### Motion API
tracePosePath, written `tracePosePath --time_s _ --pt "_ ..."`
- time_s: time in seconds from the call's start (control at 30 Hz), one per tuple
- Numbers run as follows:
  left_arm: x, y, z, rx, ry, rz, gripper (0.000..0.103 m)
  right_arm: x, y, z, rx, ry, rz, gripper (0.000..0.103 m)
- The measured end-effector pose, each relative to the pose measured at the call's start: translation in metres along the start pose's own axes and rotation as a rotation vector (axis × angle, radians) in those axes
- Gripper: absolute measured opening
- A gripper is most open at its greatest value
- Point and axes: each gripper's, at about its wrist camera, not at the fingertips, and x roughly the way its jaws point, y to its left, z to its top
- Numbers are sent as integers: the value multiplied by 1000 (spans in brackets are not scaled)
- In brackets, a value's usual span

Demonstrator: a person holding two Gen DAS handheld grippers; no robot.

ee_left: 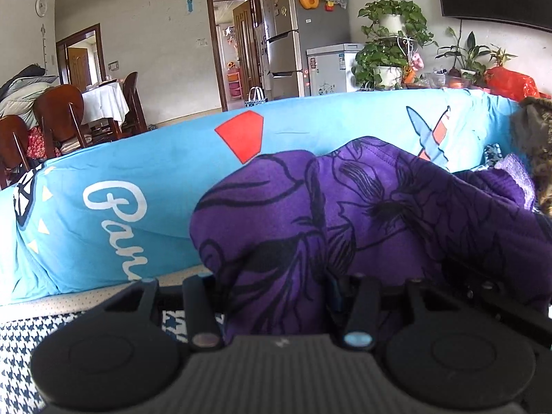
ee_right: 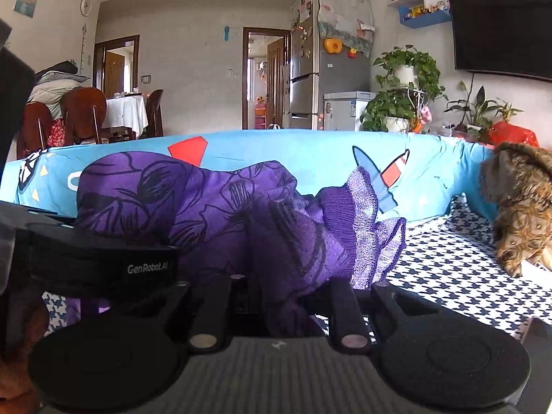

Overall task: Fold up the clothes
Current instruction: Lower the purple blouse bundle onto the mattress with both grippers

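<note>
Purple garment point(ee_left: 362, 214), w/ black floral line print, lies bunched on the houndstooth sofa seat point(ee_right: 459, 269), in front of the blue cover point(ee_left: 145, 169) draped over the sofa back. Left wrist view: my left gripper point(ee_left: 281, 286) is low at the seat; cloth fills the gap between its two black fingers point(ee_left: 200, 307) and drapes over their tips, so I read the jaws as pinching the garment, though the contact itself is hidden by fabric. Right wrist view: my right gripper point(ee_right: 279, 293) sits just right of the left one, whose black body w/ "GenRobot.AI" lettering shows near-left; purple cloth is likewise gathered between the right fingers point(ee_right: 341, 310), jaws closed onto it, tips buried. A ribbed, lighter purple hem point(ee_right: 365, 227) stands ruffled on the right side of the bunch. Brown patterned garment w/ fur trim point(ee_right: 517, 207) rests far right on the seat, apart from the purple one. Far bkgd: fridge point(ee_right: 310, 69), potted plants point(ee_right: 403, 79), wall TV point(ee_right: 503, 31), dining chairs point(ee_left: 58, 114) at left.
</note>
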Motion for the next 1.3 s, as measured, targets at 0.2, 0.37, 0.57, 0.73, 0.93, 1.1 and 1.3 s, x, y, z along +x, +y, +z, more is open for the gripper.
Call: tracePosePath --time_s 0.2,0.37,0.57,0.73,0.93,1.1,1.3 --pt "22 21 -2 -79 38 37 61 35 -17 -13 -18 107 -75 33" --pt "31 50 -4 -192 67 83 79 24 -42 -10 7 84 -170 46" --pt "29 83 -4 -245 65 140 89 9 -61 4 95 55 -136 45" --pt "38 87 -9 -244 87 172 91 3 -44 10 55 31 17 36" --pt "60 96 -19 -260 134 224 99 38 -30 -15 17 202 75 36" --pt "78 100 -23 -222 169 265 102 41 -32 -24 37 228 80 35" --pt "71 105 -13 -215 185 270 100 24 -27 -11 25 189 92 36"
